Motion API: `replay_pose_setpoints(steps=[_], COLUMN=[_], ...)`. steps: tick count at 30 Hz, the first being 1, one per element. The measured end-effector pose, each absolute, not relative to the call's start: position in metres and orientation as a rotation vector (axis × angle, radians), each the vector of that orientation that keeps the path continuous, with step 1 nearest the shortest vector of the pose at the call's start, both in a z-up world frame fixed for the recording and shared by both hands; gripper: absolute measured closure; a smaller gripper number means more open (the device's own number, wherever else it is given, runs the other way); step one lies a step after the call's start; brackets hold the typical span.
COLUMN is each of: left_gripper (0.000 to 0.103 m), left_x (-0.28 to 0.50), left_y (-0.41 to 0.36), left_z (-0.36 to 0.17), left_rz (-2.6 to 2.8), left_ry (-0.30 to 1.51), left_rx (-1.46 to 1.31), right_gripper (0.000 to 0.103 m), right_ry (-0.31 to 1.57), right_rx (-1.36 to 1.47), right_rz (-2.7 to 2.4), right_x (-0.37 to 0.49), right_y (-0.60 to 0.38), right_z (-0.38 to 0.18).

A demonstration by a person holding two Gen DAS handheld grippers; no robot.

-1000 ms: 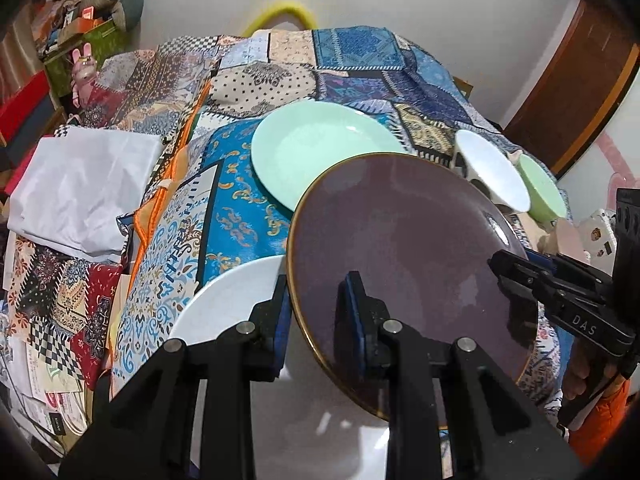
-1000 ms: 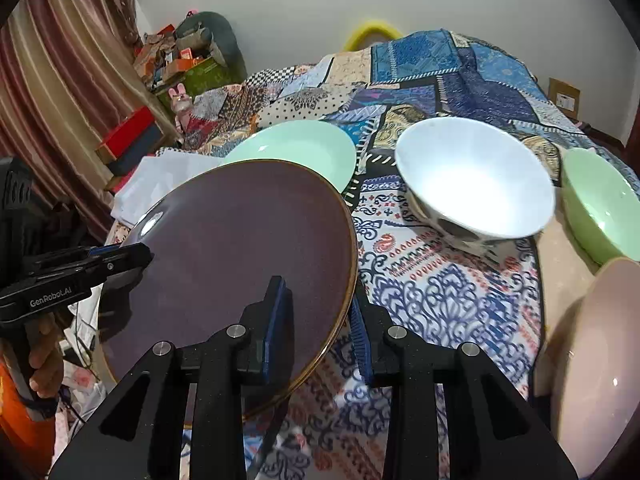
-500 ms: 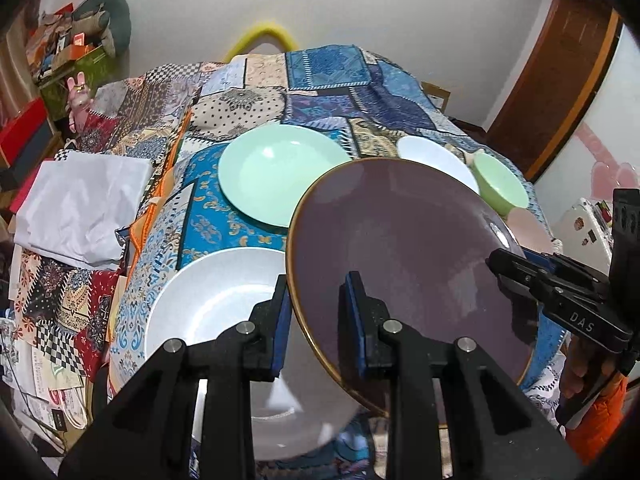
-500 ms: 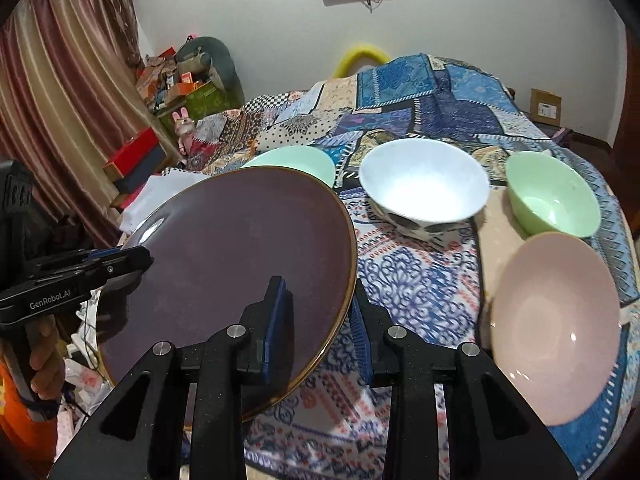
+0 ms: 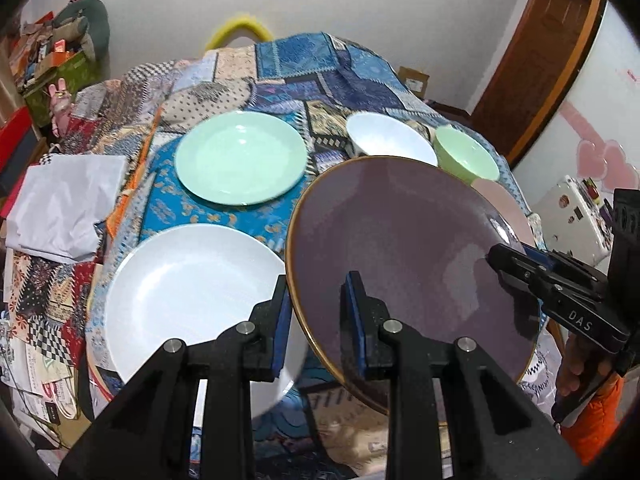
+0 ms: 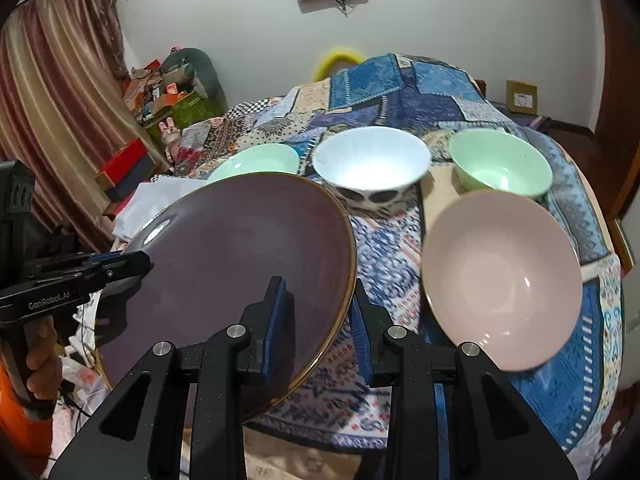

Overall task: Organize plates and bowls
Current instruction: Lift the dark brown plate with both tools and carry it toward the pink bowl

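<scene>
Holding the dark purple plate (image 5: 404, 256) between us, we have the left gripper (image 5: 318, 320) clamped on its near-left rim and the right gripper (image 6: 320, 320) clamped on the opposite rim, each pair of blue-padded jaws drawn narrow with the gold-edged lip pinched between them. The plate hangs tilted above the patchwork cloth (image 5: 280, 64) that covers the table, clear of everything below it. From the left wrist view we see a white plate (image 5: 184, 296) lying flat just beside and beneath the purple one, and a mint green plate (image 5: 240, 158) farther back on the cloth. Beyond the purple plate's far edge stand a white bowl (image 6: 370, 162) and a green bowl (image 6: 500, 164) side by side, with a pink bowl (image 6: 502, 280) nearer to us, in front of the green one. A crumpled white cloth (image 5: 64, 204) lies at the left edge of the table. In each wrist view the other gripper reaches in from the side, and a hand (image 6: 40, 360) with an orange sleeve grips its handle.
</scene>
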State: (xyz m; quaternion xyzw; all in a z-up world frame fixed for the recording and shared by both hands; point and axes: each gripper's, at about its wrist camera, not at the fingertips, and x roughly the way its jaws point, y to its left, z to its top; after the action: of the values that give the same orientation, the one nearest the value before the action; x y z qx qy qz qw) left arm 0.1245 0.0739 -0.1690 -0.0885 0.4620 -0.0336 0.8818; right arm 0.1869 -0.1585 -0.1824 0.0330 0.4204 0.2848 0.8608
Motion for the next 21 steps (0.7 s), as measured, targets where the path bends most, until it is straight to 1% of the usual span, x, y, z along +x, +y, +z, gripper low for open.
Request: replay_pose_setpoints(steps=[10, 21], left_gripper=[0.077, 0.077], left_x=[0.132, 0.146], left_y=[0.049, 0.041], left_z=[-0.191, -0.223], left_rz=[-0.093, -0.105], left_ry=[1.021, 1.099], left_rx=[-0.152, -0.151], right_gripper=[0.075, 0.075], right_ry=[0.946, 1.012], right_rx=[0.109, 0.118], right_rz=[0.555, 0.522], right_x=[0.184, 0.184], right_y=[-0.179, -0.186], right_z=[-0.207, -0.233])
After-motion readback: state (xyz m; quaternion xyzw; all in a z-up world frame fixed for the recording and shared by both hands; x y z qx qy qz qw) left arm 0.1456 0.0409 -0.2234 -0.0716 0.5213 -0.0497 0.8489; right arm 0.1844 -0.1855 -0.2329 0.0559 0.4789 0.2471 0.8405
